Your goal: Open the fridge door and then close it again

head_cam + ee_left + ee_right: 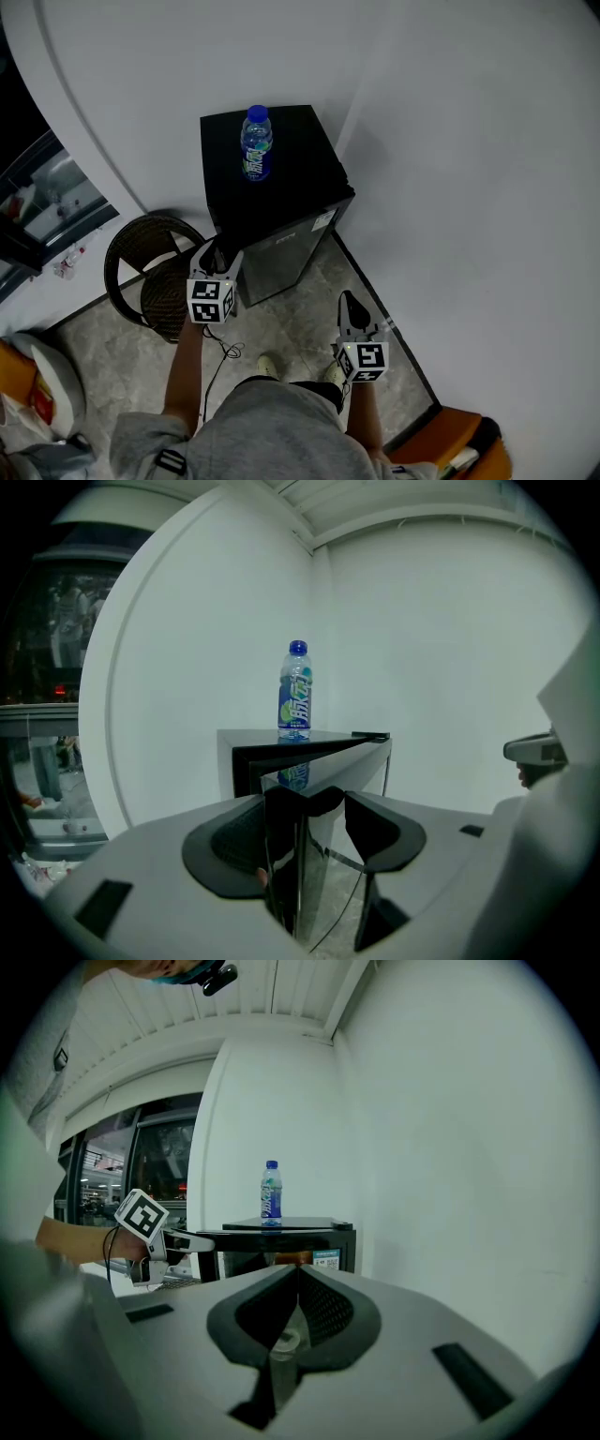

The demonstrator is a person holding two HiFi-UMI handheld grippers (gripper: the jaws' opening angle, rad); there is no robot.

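A small black fridge stands in the corner against the white wall, with a blue-capped bottle upright on its top. Its grey door faces me and stands slightly ajar in the left gripper view, hinged on the right. My left gripper is at the door's left edge. That shiny door edge sits between its jaws, against the left pad, with a gap to the right pad, so the left gripper is open. My right gripper hangs lower right of the fridge, shut and empty.
A round wicker chair stands just left of the fridge, close to my left arm. A thin cable lies on the tiled floor. The white wall runs along the right. An orange object sits at the bottom right.
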